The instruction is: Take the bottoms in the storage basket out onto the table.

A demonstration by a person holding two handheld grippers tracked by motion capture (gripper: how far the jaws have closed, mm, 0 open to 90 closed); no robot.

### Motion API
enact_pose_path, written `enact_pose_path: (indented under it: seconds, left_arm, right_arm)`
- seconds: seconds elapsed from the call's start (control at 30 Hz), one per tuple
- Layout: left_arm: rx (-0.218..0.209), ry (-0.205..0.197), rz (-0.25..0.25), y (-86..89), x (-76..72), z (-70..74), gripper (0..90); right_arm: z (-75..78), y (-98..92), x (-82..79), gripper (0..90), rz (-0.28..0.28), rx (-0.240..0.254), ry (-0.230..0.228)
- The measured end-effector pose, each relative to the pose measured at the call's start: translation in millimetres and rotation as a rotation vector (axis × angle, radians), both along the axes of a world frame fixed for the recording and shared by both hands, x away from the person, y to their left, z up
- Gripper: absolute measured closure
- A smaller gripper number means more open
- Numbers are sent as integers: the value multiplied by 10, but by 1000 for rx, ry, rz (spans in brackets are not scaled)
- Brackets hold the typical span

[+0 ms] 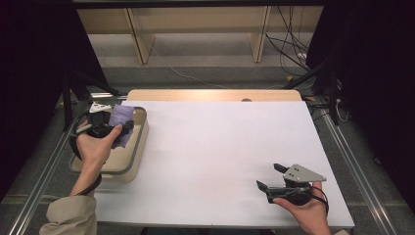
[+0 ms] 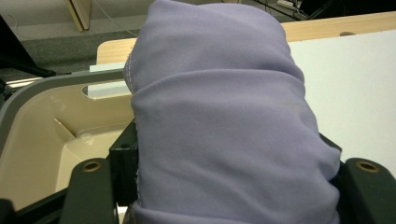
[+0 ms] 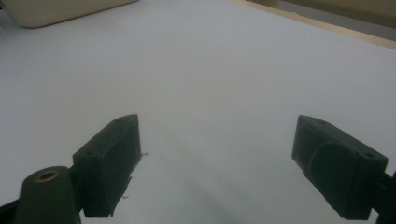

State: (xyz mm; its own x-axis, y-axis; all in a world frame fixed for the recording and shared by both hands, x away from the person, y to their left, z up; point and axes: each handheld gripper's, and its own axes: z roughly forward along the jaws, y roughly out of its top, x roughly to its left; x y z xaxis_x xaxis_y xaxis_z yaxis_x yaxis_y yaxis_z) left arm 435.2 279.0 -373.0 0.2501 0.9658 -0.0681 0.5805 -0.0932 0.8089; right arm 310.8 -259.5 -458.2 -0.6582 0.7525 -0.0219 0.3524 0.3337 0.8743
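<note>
No legible text, label, brand, number or sign appeared on any surface in the three views.

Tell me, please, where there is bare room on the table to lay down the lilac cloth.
The white table top lies bare from the cream bin across to the right gripper. It is crowded only at the left edge, where the left gripper holds the lilac cloth over the bin.
</note>
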Motion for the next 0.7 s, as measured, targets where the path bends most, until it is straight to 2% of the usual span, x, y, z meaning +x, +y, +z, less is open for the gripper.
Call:
enact_pose_path:
  seconds: [0.7]
  left_arm:
    - [1,-8,-23,-112,-29,22,332]
  right_arm:
    - [6,-2,-3,164,-4,3,-6]
